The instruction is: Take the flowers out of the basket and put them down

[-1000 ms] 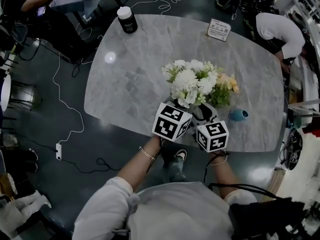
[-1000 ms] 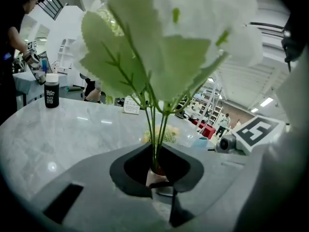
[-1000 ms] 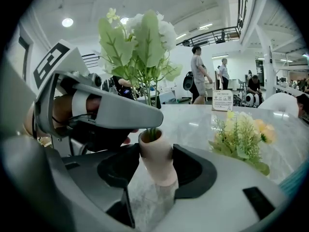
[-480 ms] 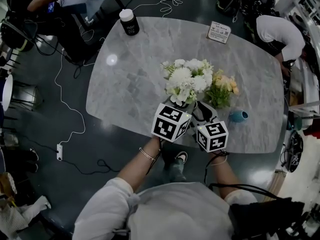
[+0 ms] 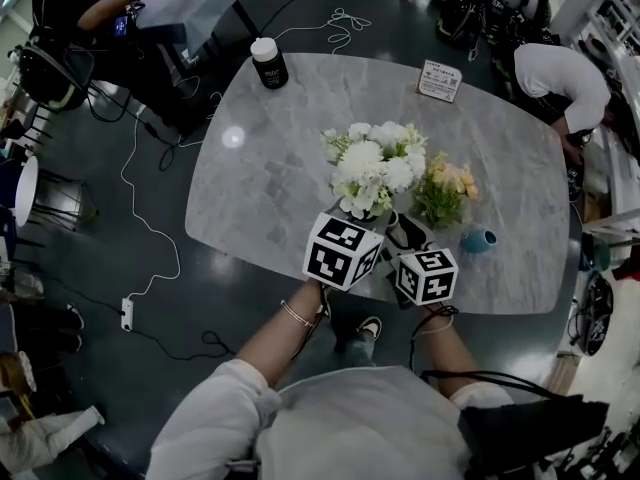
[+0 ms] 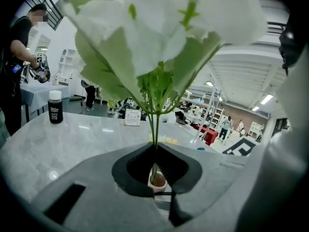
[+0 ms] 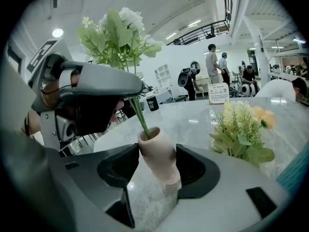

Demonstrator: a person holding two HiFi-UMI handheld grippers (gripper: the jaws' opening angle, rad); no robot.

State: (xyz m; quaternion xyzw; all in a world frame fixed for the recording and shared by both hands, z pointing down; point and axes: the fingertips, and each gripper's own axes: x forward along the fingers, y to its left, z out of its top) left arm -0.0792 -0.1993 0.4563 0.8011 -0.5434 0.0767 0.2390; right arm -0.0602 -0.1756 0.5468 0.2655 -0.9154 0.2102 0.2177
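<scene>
The pink vase [image 7: 155, 149] is gripped by the right tongs [image 7: 155, 170] at 6 o'clock on the tabletop [image 5: 270, 168]. The left tongs [image 6: 155, 178] are clamped on the stems [image 6: 154, 124] of the white flowers [image 5: 375, 158], whose ends sit in the vase mouth. Yellow flowers [image 5: 447, 183] are seen at 3 o'clock of the white ones.

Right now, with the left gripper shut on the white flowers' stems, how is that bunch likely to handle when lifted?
Probably top-heavy: the white flowers spread wide above thin stems pinched in the left gripper, so the heads may sway or droop. Likely light, being petals and leaves. The stems look slender, so a hard squeeze could crush them.
</scene>
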